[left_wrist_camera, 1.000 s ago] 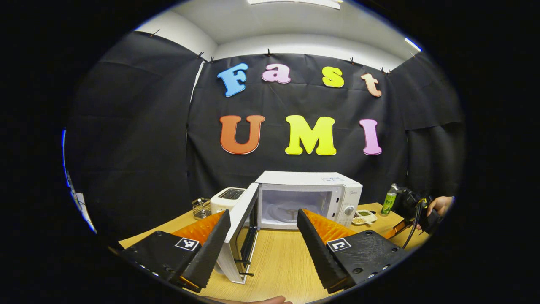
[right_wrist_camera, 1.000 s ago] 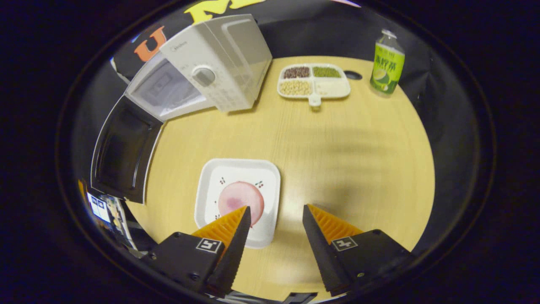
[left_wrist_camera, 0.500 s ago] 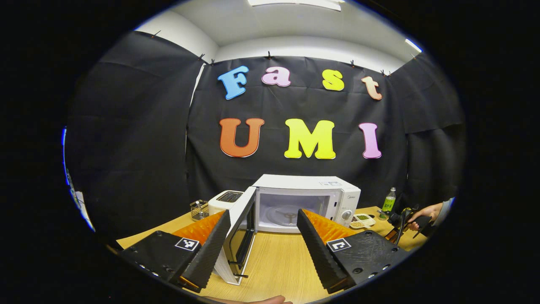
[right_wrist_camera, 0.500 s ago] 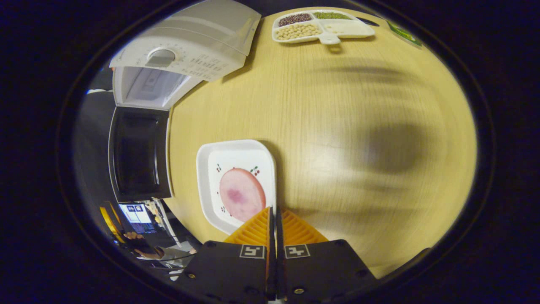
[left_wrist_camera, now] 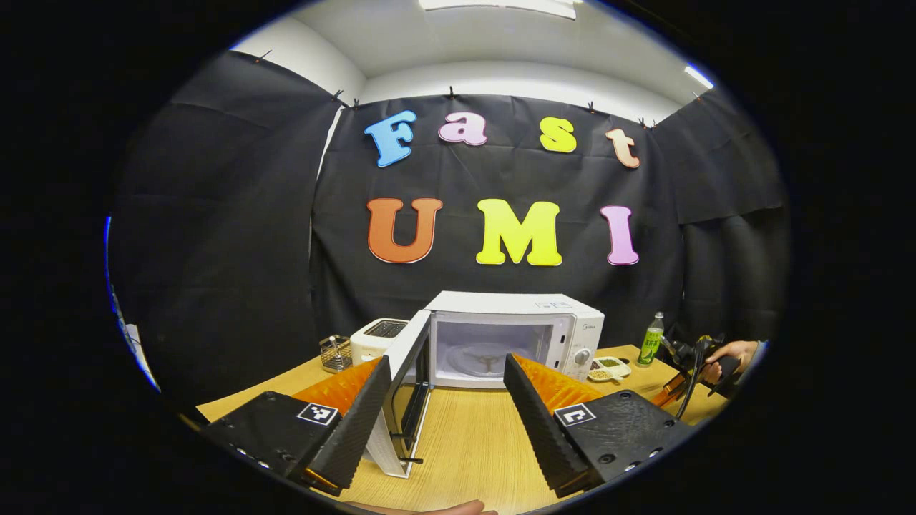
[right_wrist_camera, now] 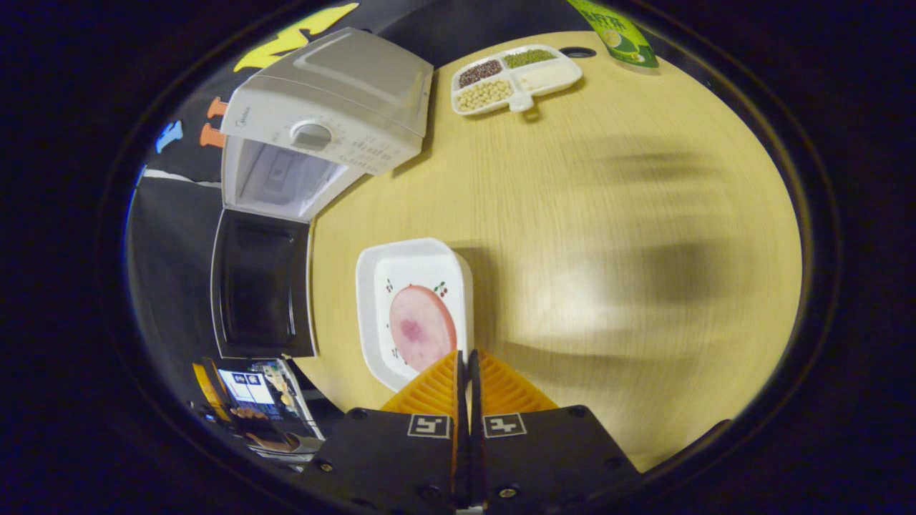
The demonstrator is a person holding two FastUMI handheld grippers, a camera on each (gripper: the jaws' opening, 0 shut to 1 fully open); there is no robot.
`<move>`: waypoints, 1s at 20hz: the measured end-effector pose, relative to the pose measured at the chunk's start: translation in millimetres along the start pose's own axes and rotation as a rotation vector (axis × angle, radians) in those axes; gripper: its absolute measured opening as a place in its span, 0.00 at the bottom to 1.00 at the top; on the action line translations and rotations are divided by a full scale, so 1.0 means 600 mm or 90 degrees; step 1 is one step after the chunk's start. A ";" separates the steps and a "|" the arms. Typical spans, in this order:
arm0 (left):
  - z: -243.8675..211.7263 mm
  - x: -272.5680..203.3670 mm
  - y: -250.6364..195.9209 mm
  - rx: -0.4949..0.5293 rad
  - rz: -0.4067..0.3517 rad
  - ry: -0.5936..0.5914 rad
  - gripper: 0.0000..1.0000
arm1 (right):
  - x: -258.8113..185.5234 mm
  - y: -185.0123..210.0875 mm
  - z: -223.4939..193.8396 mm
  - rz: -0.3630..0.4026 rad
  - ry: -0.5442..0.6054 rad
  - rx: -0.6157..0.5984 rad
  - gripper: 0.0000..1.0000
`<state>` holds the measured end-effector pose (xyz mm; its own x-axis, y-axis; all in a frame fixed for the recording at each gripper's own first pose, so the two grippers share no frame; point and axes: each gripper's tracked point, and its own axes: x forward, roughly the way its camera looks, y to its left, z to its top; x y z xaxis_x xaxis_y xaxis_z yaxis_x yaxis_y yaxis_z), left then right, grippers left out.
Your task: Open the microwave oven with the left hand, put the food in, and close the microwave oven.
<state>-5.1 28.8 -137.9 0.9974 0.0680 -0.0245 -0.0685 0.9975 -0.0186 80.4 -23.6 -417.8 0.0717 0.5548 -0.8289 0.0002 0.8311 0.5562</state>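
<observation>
Two grippers: right gripper (right_wrist_camera: 466,357) newly clenched on plate (right_wrist_camera: 372,300) rim (ham slice aboard), lifting begun; left gripper (left_wrist_camera: 445,372) spread, empty; microwave door (left_wrist_camera: 406,390) open.

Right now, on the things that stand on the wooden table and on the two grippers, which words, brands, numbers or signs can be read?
None can be read.
White microwave oven: small brand mark and marks round its dial, too blurred.
Green plastic bottle: printed label, too small.
White square plate: little cherry drawings, no words.
Left gripper and right gripper: square black-and-white markers, patterns only.
</observation>
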 end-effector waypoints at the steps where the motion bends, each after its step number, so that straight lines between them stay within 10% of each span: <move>1: -0.004 -0.002 0.004 0.005 -0.002 0.002 0.94 | -0.010 0.021 -0.003 0.006 -0.010 -0.006 0.03; 10: 0.018 -0.022 0.057 -0.026 0.000 -0.023 0.94 | 0.042 0.228 0.017 0.052 -0.081 0.050 0.04; 11: 0.019 -0.024 0.064 -0.032 -0.002 -0.026 0.82 | 0.060 0.248 0.023 0.054 -0.092 0.068 0.04; 20: 0.012 -0.023 0.115 -0.045 0.010 -0.032 0.94 | 0.187 0.432 0.118 0.177 -0.295 0.263 0.04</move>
<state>-23.5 97.0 -131.6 0.9960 0.0863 0.0251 -0.0838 0.9925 -0.0888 159.4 251.4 -362.3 0.5439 0.5948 -0.5920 0.2947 0.5251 0.7984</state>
